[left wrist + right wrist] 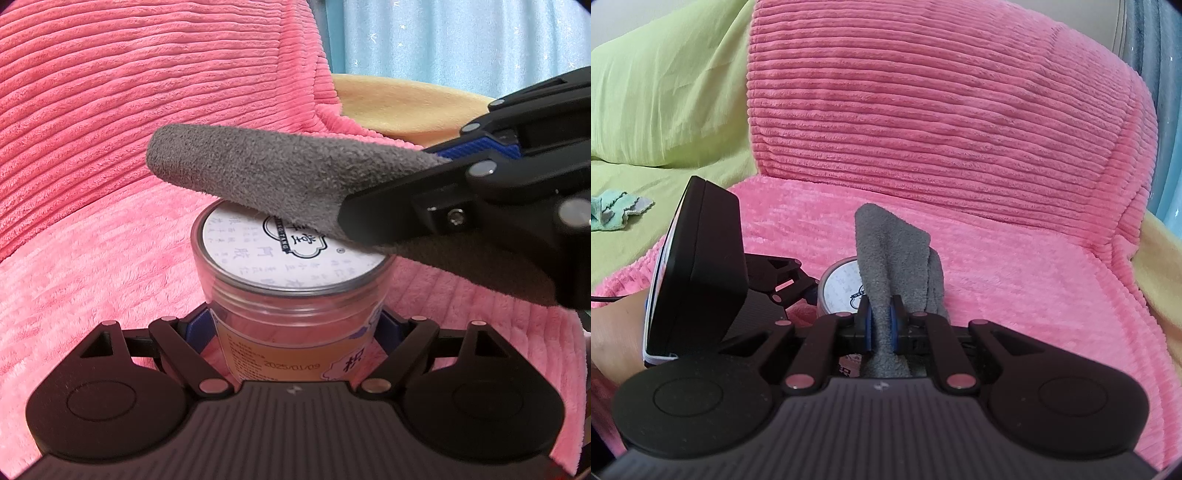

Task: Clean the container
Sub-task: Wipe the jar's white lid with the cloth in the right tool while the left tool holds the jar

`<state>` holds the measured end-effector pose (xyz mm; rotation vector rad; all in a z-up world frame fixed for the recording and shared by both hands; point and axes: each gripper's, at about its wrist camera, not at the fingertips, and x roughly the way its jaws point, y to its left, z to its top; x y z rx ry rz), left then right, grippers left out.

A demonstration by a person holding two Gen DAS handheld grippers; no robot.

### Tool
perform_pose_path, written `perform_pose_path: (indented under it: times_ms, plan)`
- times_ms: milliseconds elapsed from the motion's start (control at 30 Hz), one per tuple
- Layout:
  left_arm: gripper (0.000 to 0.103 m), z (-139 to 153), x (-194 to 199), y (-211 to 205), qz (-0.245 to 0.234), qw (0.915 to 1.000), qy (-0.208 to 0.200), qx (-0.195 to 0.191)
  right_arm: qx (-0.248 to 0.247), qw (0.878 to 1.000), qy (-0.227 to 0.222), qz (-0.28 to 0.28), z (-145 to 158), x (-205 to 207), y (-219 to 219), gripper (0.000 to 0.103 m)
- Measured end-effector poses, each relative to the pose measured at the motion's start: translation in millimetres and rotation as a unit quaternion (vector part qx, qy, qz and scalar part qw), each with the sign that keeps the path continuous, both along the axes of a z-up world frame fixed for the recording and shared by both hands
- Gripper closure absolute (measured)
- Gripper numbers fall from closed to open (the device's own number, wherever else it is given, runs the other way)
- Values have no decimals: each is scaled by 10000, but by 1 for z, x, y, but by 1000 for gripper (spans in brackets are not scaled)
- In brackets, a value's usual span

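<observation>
Setting: pink ribbed plush blanket (110, 147) draped over a seat, with yellow cloth (399, 107) and pale blue curtain (443, 37) behind.
Container: clear round plastic jar (295, 306) with white printed lid (258, 243), upright on the blanket, close to the left camera.
Left gripper (295, 332): jaws clenched on the jar's sides, apparently to steady it against the wiping.
Right gripper (881, 328): jaws clamped on a folded grey microfibre cloth (258, 173), its free end reaching beyond the fingertips.
Contact: cloth laid across the lid's right half, seemingly pressed flat for a wipe.
Background: crumpled teal rag (613, 210) lying on green sheet (665, 92), well apart.
</observation>
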<state>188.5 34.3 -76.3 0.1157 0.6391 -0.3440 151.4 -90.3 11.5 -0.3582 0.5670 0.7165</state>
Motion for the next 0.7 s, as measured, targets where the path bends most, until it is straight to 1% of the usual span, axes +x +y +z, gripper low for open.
perform_pose_path:
  times_ms: [67,167,267,300,367,433,533,633,700]
  plan:
    - [18,0,0,0,2,10000,-1,1,41,10000,21,-13,0,1,0,95]
    - [18,-1,2,2,-36,10000,1,7,265,9995,166,-56,-1,4,-5,95]
    - [18,0,0,2,-41,10000,-12,9,695,9960,546,-94,0,13,-18,95]
    - [18,0,0,2,-40,10000,-10,1,916,9930,735,-103,-1,16,-24,95]
    - [18,0,0,3,-34,10000,-8,-10,1415,9833,1139,-103,-6,24,-35,95]
    - [18,0,-1,2,-24,10000,-3,8,1876,9706,1503,-98,-11,31,-42,95]
    - [18,0,-2,1,-22,10000,-8,21,2409,9525,1862,-97,-21,43,-48,95]
    - [18,0,-4,-1,-21,10000,-17,60,2811,9365,2094,-69,-31,54,-48,96]
    - [18,0,-5,-1,-27,10000,-27,79,2887,9355,2037,-105,-34,57,-46,97]
